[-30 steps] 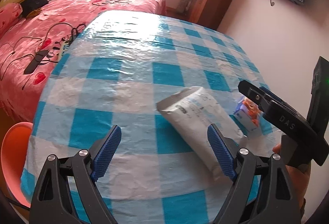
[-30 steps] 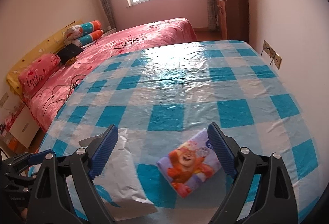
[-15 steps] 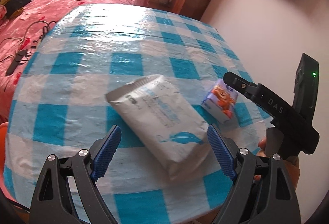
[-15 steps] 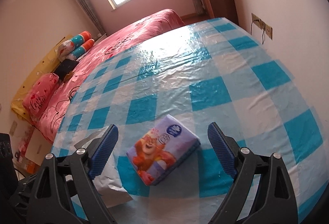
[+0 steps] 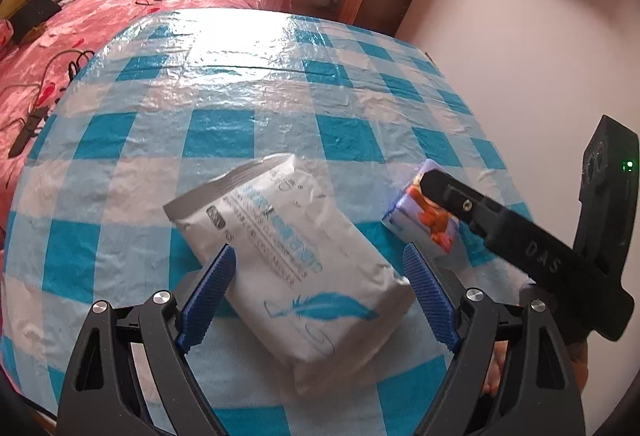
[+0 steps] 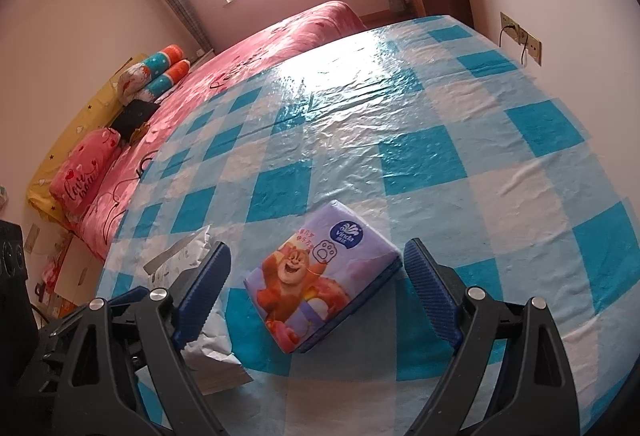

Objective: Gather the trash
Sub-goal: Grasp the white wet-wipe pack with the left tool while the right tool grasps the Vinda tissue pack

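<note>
Right now your left gripper (image 5: pixel 316 296) straddles the white wipes pack (image 5: pixel 288 268), jaws apart, not pressing. Your right gripper (image 6: pixel 316 294) brackets the purple tissue pack (image 6: pixel 320 276) just right of it, jaws also apart: both look lined up to clamp.

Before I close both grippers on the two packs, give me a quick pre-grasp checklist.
1. Left gripper open around the white pack: ok.
2. Right gripper open around the purple tissue pack: ok.
3. Pads not yet pressing either pack: ok.
4. White pack squared to the left jaws: not ok, it lies diagonal.
5. Packs apart on the checked tablecloth: ok.
6. Trash bin to drop into: cannot tell, none in view.
</note>
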A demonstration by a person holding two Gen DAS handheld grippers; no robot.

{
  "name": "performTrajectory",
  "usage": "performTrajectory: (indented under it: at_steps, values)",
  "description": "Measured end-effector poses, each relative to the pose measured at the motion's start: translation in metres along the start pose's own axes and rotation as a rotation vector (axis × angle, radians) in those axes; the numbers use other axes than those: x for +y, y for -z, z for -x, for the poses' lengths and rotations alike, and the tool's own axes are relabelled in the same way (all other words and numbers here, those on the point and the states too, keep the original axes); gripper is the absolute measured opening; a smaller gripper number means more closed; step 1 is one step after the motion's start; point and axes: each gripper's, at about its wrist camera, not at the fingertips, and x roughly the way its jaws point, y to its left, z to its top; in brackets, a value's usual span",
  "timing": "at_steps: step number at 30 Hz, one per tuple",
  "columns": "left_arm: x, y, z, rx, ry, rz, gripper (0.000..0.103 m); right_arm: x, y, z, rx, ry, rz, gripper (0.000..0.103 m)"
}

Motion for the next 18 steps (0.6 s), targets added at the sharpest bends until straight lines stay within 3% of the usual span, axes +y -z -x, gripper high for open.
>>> performTrajectory:
  at_steps: [9, 14, 18]
  values:
    - [-0.005, -0.002, -0.012, 0.007, -0.159, -0.040, 0.089, -0.004, -0.008, -0.021, 0.029, 0.012, 0.026, 0.089]
    - [0.002, -0.002, -0.016, 0.019, -0.197, -0.029, 0.094, 0.005, -0.011, -0.033, 0.038, 0.050, 0.082, 0.089]
    - [0.015, -0.001, -0.019, 0.048, -0.157, 0.036, 0.096, 0.013, -0.003, -0.039, 0.058, 0.067, 0.116, 0.089]
